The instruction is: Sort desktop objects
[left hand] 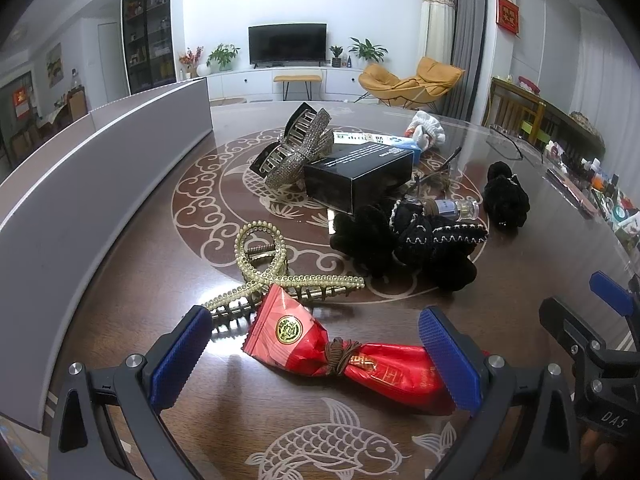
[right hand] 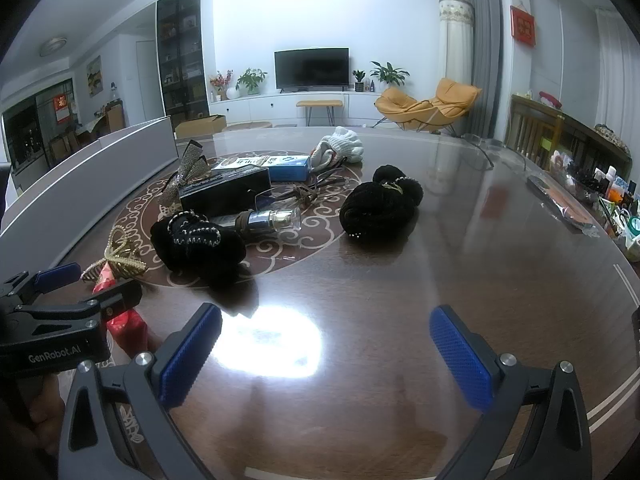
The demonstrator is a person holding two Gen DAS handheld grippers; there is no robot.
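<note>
My left gripper [left hand: 320, 356] is open and straddles a red foil packet [left hand: 352, 354] tied at its middle with a brown hair band [left hand: 340, 356]; the packet lies on the table between the blue pads. Just beyond it lies a gold pearl hair claw [left hand: 272, 276]. Farther on sit black hair accessories [left hand: 408, 240], a black box [left hand: 360, 176], a rhinestone claw clip [left hand: 296, 148] and a small glass bottle [left hand: 456, 208]. My right gripper [right hand: 326, 354] is open over bare table, with nothing between its fingers. A black scrunchie [right hand: 380, 204] lies ahead of it.
A grey panel [left hand: 100, 168] runs along the table's left side. A blue-and-white box [right hand: 280, 166], white gloves [right hand: 340, 146] and eyeglasses [right hand: 324, 184] lie at the back. Bottles and clutter [right hand: 612, 204] crowd the table's right edge. The left gripper's body [right hand: 60, 320] shows at left in the right wrist view.
</note>
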